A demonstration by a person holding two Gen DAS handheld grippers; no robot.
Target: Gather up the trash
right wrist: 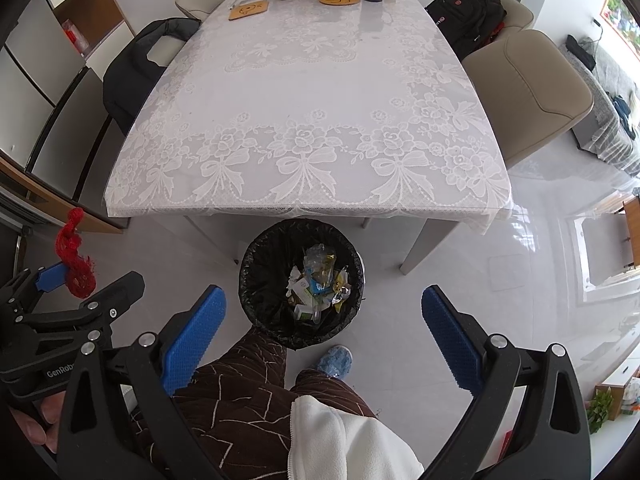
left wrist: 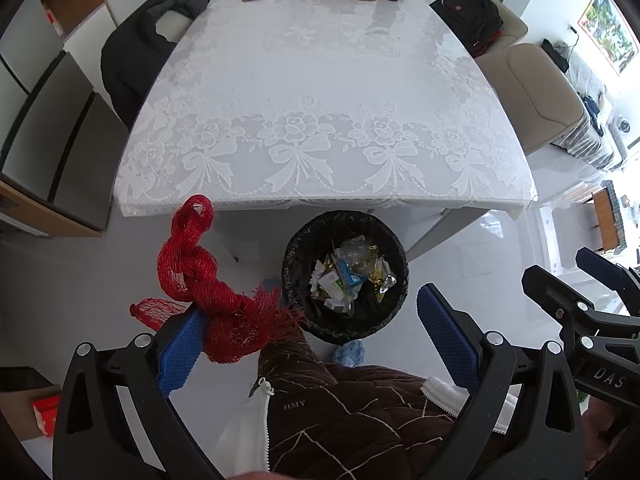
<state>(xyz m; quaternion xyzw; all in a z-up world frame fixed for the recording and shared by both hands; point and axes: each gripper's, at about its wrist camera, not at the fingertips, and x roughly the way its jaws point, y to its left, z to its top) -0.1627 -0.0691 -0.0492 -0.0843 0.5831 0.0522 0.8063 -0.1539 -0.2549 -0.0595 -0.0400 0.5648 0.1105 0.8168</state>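
A red mesh net bag (left wrist: 208, 300) hangs twisted over the left blue pad of my left gripper (left wrist: 316, 344), whose jaws stand wide apart. It clings to that one finger, up and left of the black-lined trash bin (left wrist: 345, 276), which holds several wrappers and cartons. In the right wrist view the bin (right wrist: 302, 282) stands on the floor between the spread fingers of my right gripper (right wrist: 324, 334), which is open and empty. The red net (right wrist: 76, 252) and the left gripper show at that view's left edge.
A white lace-covered table (right wrist: 308, 120) stands just beyond the bin, with mugs, jars and coasters at its far end. Chairs flank it, one with a black jacket (right wrist: 132, 76), one beige (right wrist: 536, 92). My legs and a blue slipper (right wrist: 334, 360) are below.
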